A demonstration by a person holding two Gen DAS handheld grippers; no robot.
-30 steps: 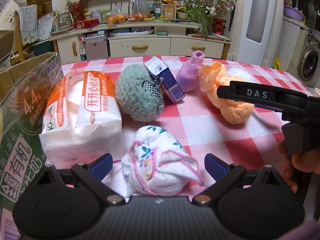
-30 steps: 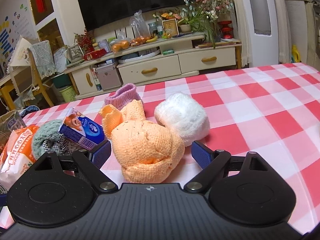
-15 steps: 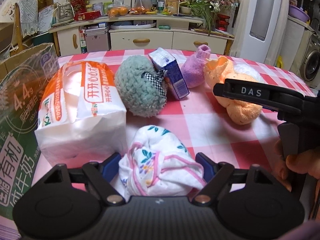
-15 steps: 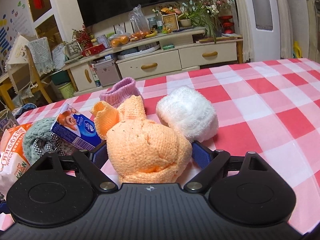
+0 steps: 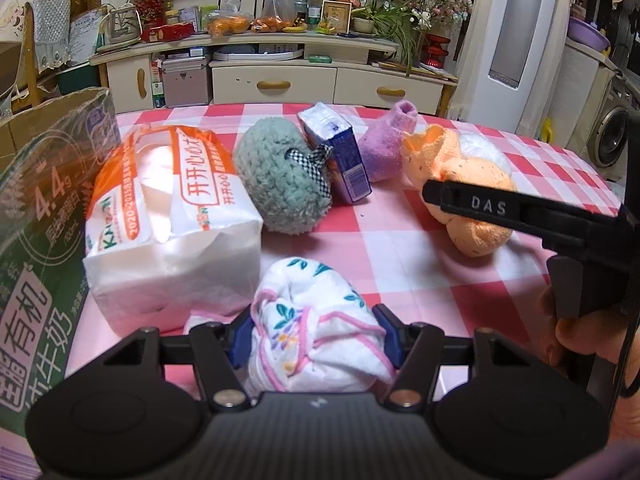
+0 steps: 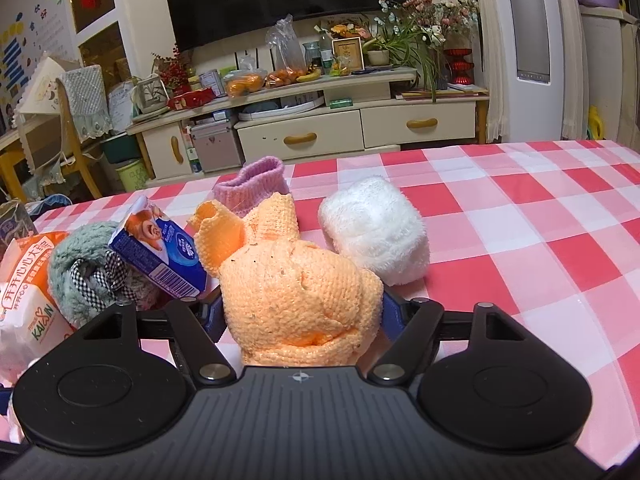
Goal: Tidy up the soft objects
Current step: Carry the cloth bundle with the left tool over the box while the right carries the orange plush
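My left gripper (image 5: 314, 334) is shut on a white floral cloth bundle (image 5: 316, 332) near the table's front edge. My right gripper (image 6: 300, 312) is shut on an orange knitted bundle (image 6: 300, 292); it also shows in the left wrist view (image 5: 476, 172), with the right gripper's black finger (image 5: 488, 204) across it. A white fluffy roll (image 6: 376, 228), a purple knitted sock (image 6: 252, 184) and a teal crocheted ball (image 5: 276, 184) lie on the red-checked tablecloth (image 6: 520, 240).
A blue carton (image 5: 340, 156) leans on the teal ball. A tissue pack (image 5: 168, 216) lies left of the floral bundle. A green cardboard box (image 5: 36, 240) stands at the far left. A cabinet (image 6: 320, 132) stands beyond the table.
Both grippers have closed: the left onto the floral bundle, the right onto the orange knitted bundle. Both have moved slightly forward.
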